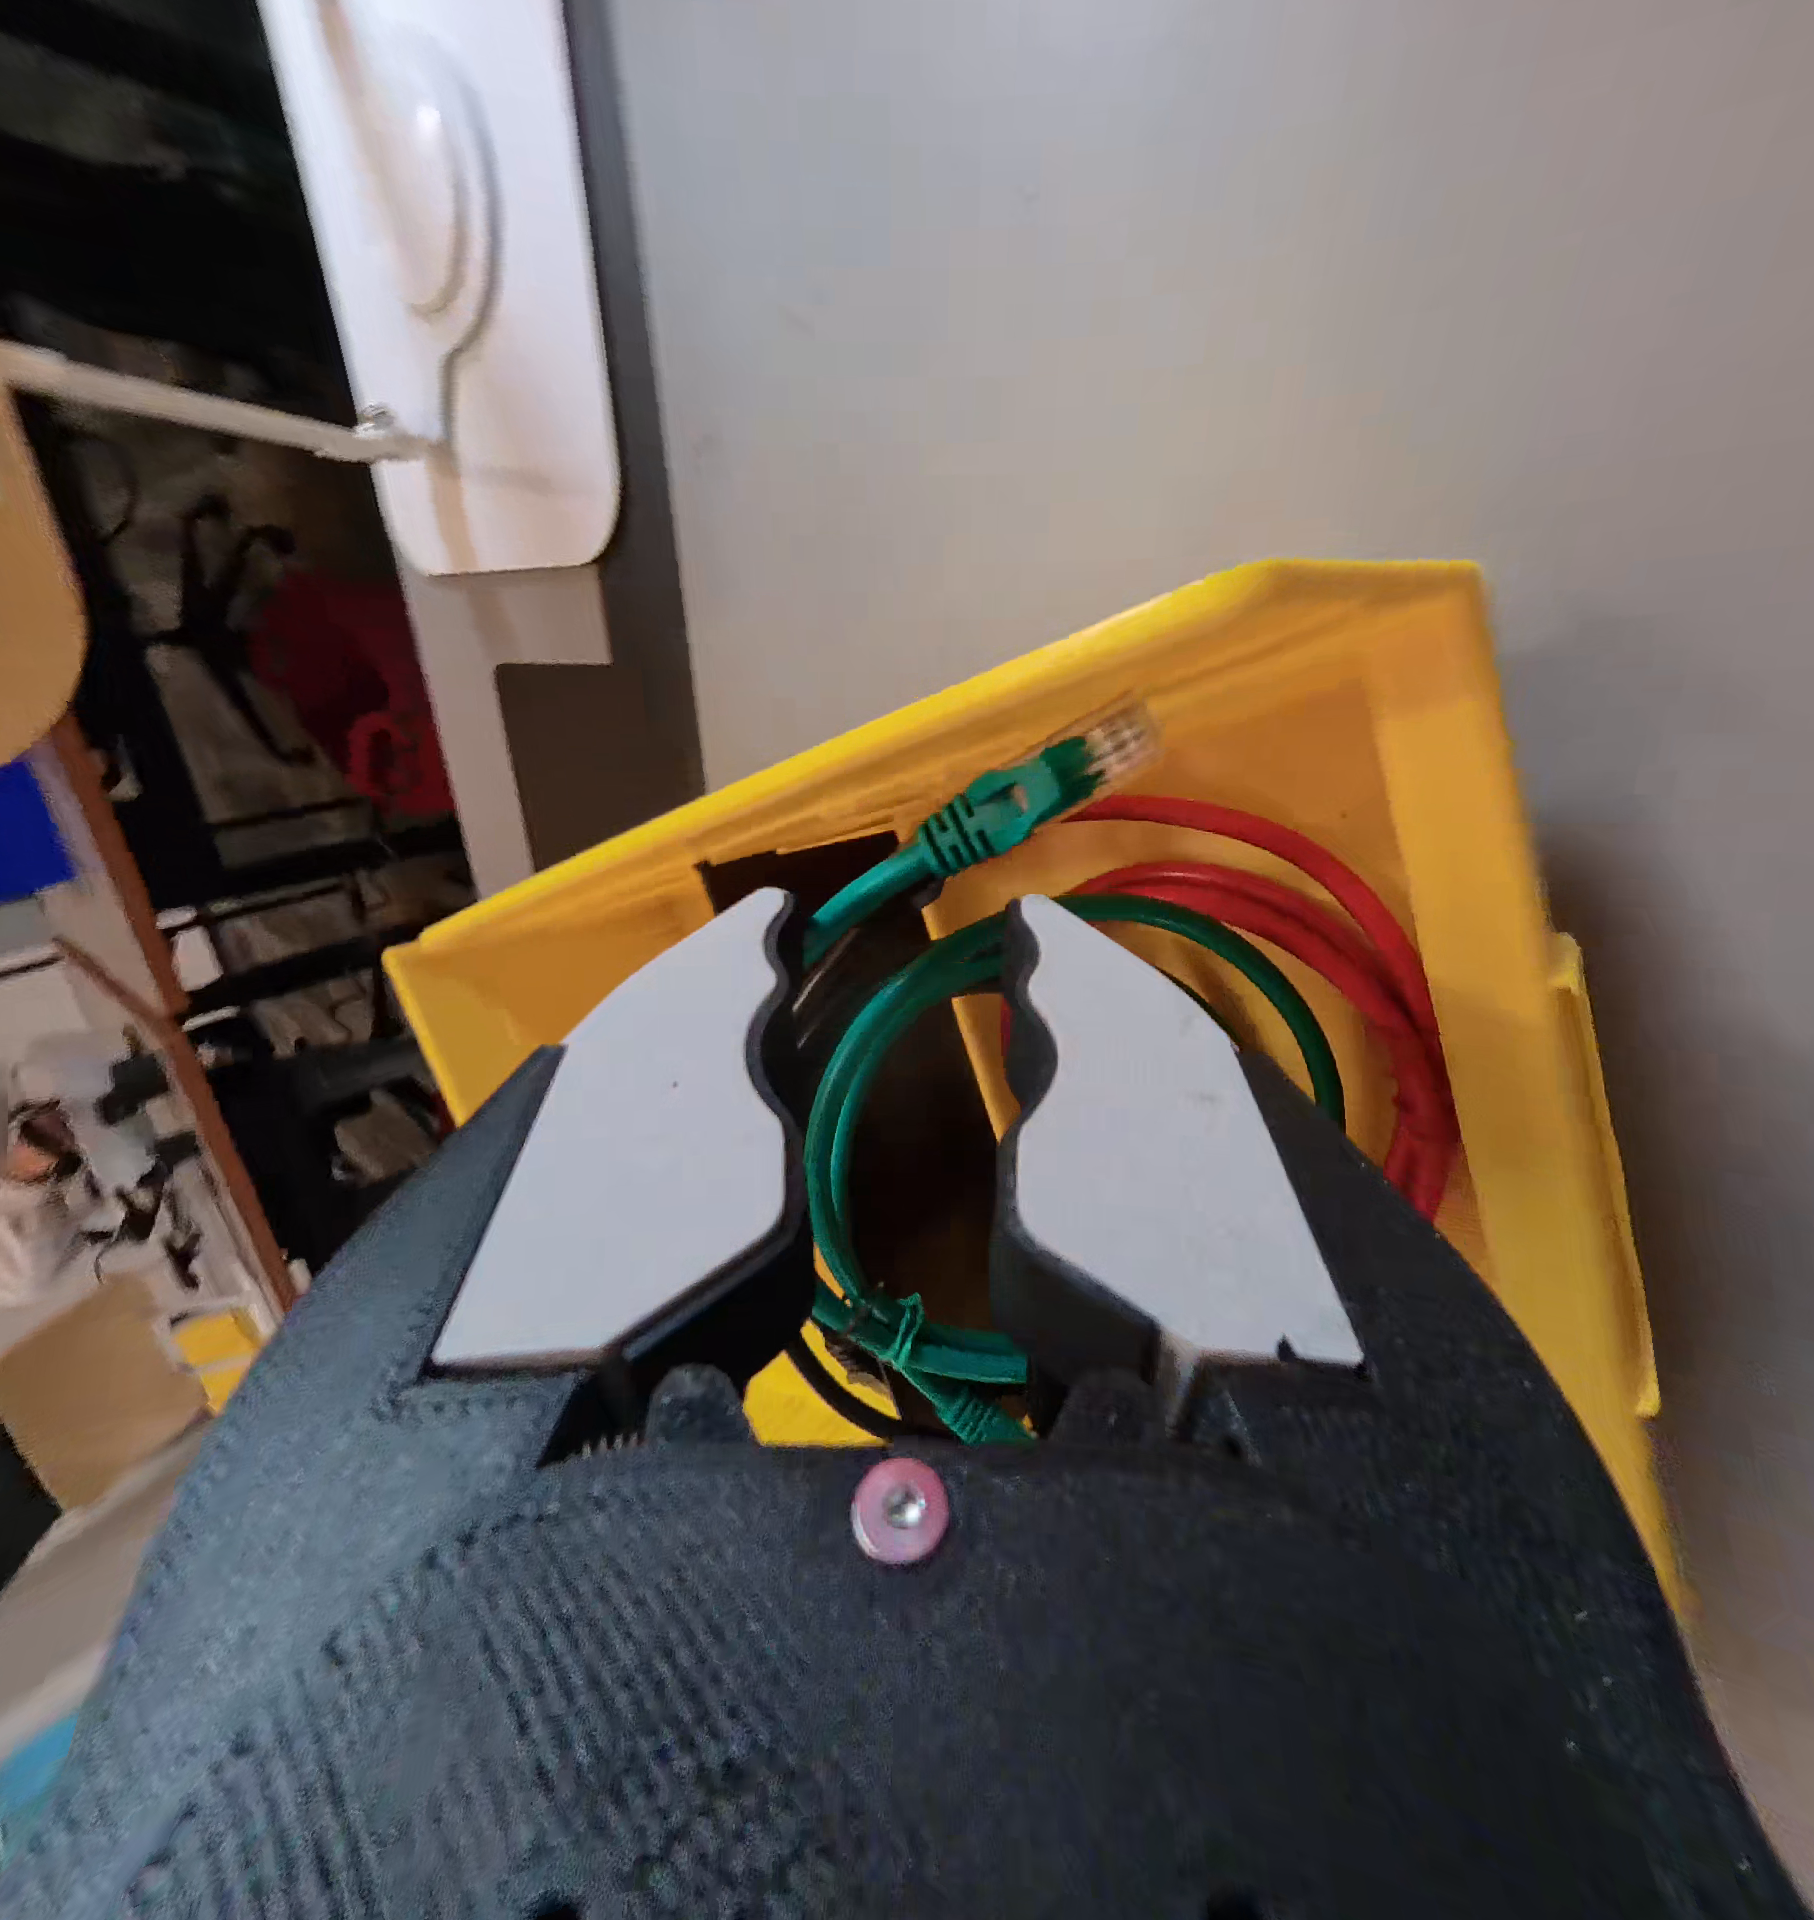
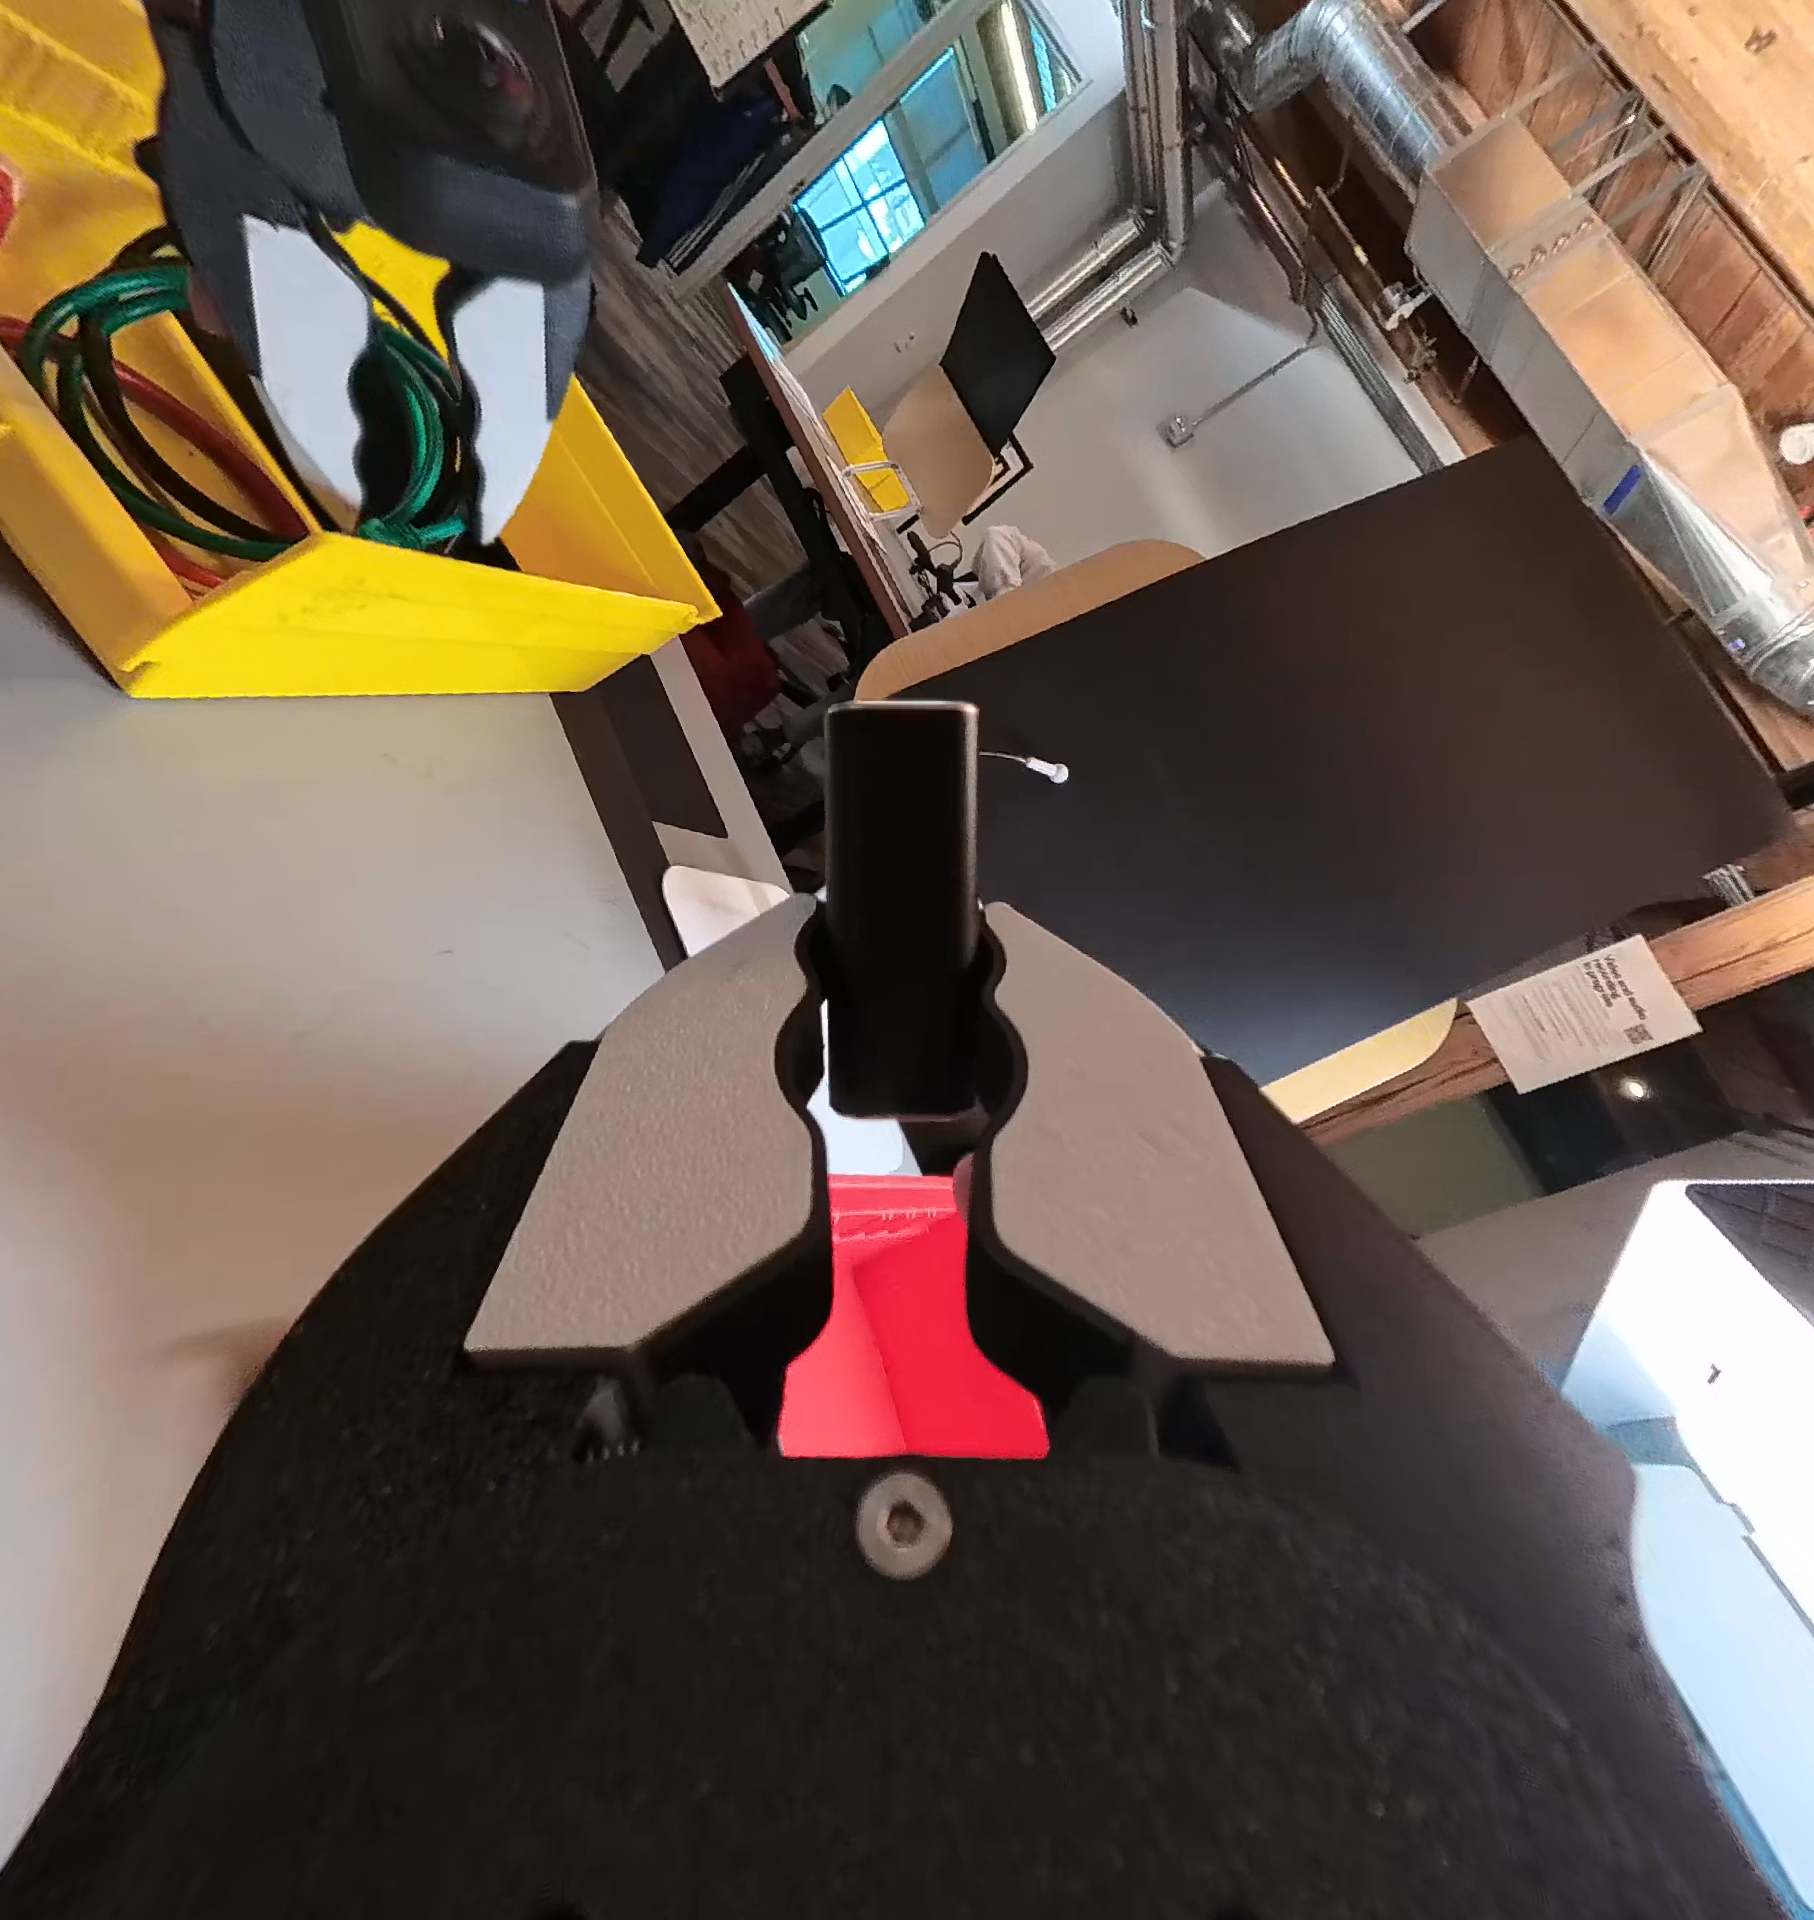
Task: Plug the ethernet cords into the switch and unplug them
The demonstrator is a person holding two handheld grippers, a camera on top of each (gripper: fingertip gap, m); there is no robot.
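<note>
A yellow bin (image 1: 1298, 665) holds a coiled green ethernet cord (image 1: 851, 1091) and a coiled red cord (image 1: 1329, 894). A green plug end (image 1: 996, 810) sticks up near the bin's far wall. My left gripper (image 1: 903, 914) is open and reaches into the bin, with loops of the green cord between its fingers. It also shows in the right wrist view (image 2: 415, 509), over the same bin (image 2: 394, 644). My right gripper (image 2: 898, 920) is shut on a small black switch (image 2: 898, 831) and holds it upright in the air, away from the bin.
The bin stands on a pale grey table (image 2: 207, 987). A red bin (image 2: 903, 1351) lies below my right gripper. A white flat object (image 1: 446, 260) lies at the table's edge. A black panel (image 2: 1298, 779) stands beyond the table. My hands' fingertips stand some 30 centimetres from each other.
</note>
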